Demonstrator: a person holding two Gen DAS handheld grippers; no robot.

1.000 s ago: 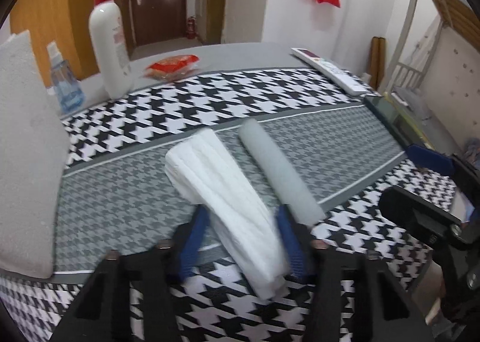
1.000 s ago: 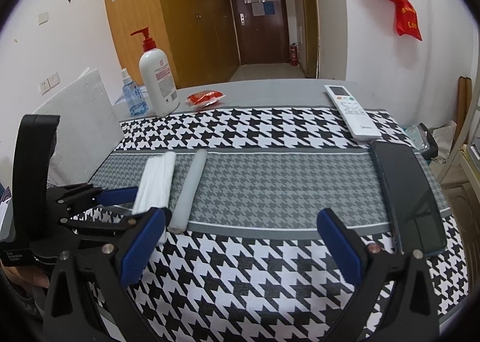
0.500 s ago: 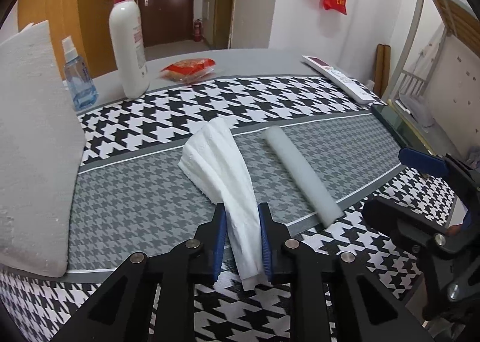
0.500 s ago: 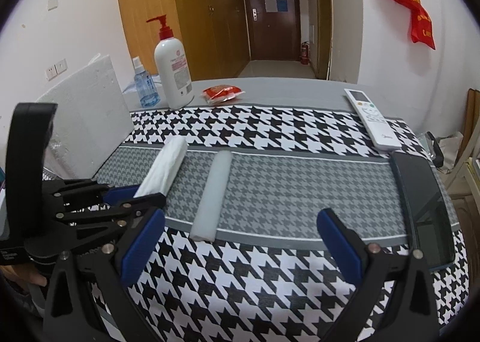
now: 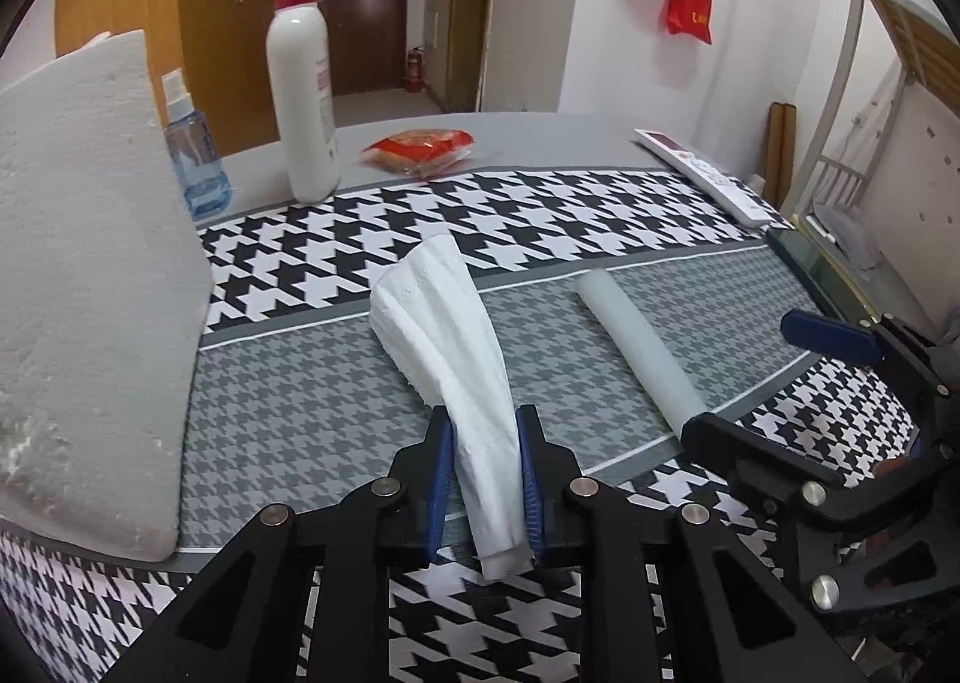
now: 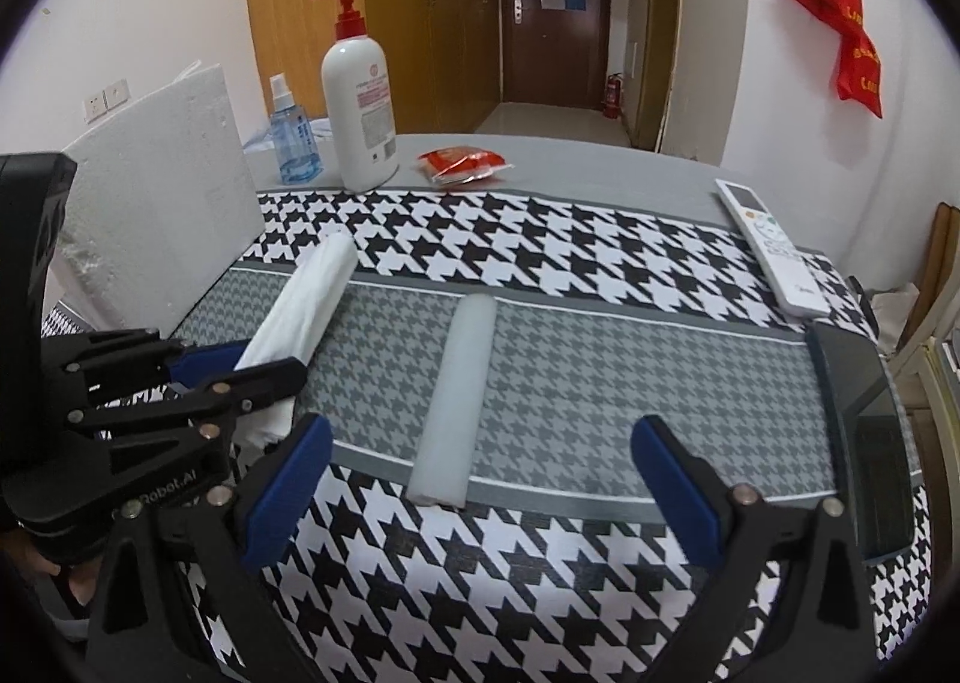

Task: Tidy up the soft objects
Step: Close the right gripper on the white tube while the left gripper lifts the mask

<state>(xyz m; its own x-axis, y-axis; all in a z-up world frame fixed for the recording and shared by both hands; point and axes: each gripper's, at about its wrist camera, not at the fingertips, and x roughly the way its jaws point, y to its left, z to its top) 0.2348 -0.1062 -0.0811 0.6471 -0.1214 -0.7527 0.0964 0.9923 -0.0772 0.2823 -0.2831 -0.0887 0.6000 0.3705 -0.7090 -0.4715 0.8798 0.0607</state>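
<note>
The left gripper is pinching the near end of the crumpled white tissue roll, its tip lying partly hidden between the pads, its long axis running away across the houndstooth cloth. To its right, the smooth foam cylinder is lying almost parallel. The right gripper is hanging spread wide.

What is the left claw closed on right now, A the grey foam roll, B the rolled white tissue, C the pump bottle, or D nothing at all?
B. The left claw has its blue pads pressed against both sides of the rolled white tissue, while the grey foam roll lies apart on the cloth and the pump bottle stands at the far edge.
</note>
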